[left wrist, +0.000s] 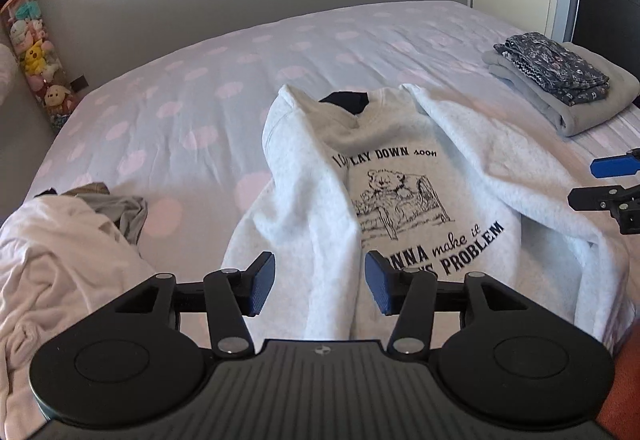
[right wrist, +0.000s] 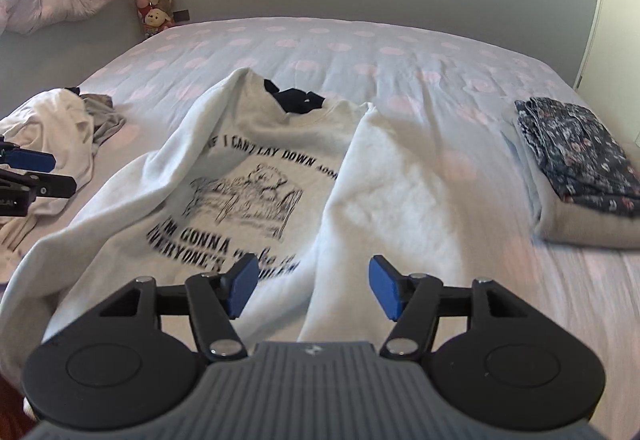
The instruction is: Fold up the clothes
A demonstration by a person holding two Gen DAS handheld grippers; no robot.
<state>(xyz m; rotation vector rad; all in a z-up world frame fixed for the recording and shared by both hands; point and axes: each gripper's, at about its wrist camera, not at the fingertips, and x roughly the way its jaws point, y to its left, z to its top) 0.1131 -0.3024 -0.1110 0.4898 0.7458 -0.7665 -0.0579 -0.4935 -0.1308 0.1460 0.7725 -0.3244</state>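
Note:
A light grey sweatshirt (left wrist: 400, 175) with a black bear print and lettering lies on the bed, both sleeves folded in over its front. My left gripper (left wrist: 320, 286) hovers open above its left sleeve, with nothing between the blue pads. My right gripper (right wrist: 314, 288) is open too, above the right sleeve near the hem (right wrist: 344, 280), and its pads touch no cloth. In the left wrist view the right gripper (left wrist: 608, 179) shows at the right edge. The left gripper (right wrist: 32, 171) shows at the left edge of the right wrist view.
A stack of folded clothes (left wrist: 560, 87) with a dark floral piece on top sits at the bed's right side. A heap of unfolded white and grey garments (left wrist: 60, 240) lies at the left. The dotted bedsheet (left wrist: 200, 79) stretches behind. A tube of plush toys (left wrist: 36, 47) stands by the wall.

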